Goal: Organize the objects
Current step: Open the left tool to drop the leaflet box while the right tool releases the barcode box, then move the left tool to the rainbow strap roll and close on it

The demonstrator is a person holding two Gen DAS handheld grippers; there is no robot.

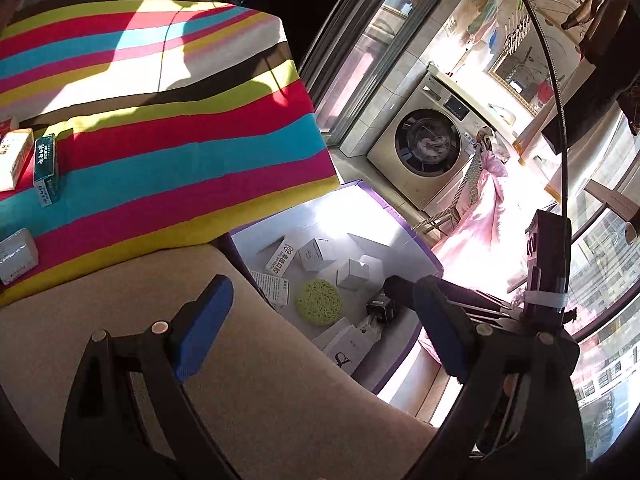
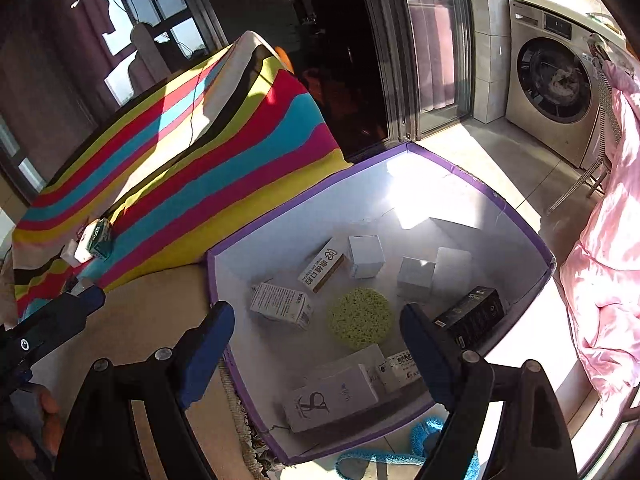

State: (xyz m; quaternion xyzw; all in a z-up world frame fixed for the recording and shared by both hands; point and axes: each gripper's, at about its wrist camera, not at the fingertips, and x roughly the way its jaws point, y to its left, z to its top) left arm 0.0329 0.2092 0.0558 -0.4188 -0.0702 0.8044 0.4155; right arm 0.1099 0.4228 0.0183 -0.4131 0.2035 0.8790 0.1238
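On the striped bed (image 1: pixel 160 112) at left, a teal box (image 1: pixel 46 170) and white packets (image 1: pixel 14 160) wait. Our left tongs (image 1: pixel 316 320) and right tongs (image 2: pixel 316 340) gape empty above the purple-rimmed bin (image 2: pixel 480 192) of boxes. Next we reach back for the teal box.

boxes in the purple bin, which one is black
The black box lying against the bin's right wall, beside the green sponge. Every other box in there is white or pale.

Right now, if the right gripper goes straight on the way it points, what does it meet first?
Probably the green round sponge on the floor of the purple-edged box. The open right gripper points down into that box; depth is unclear.
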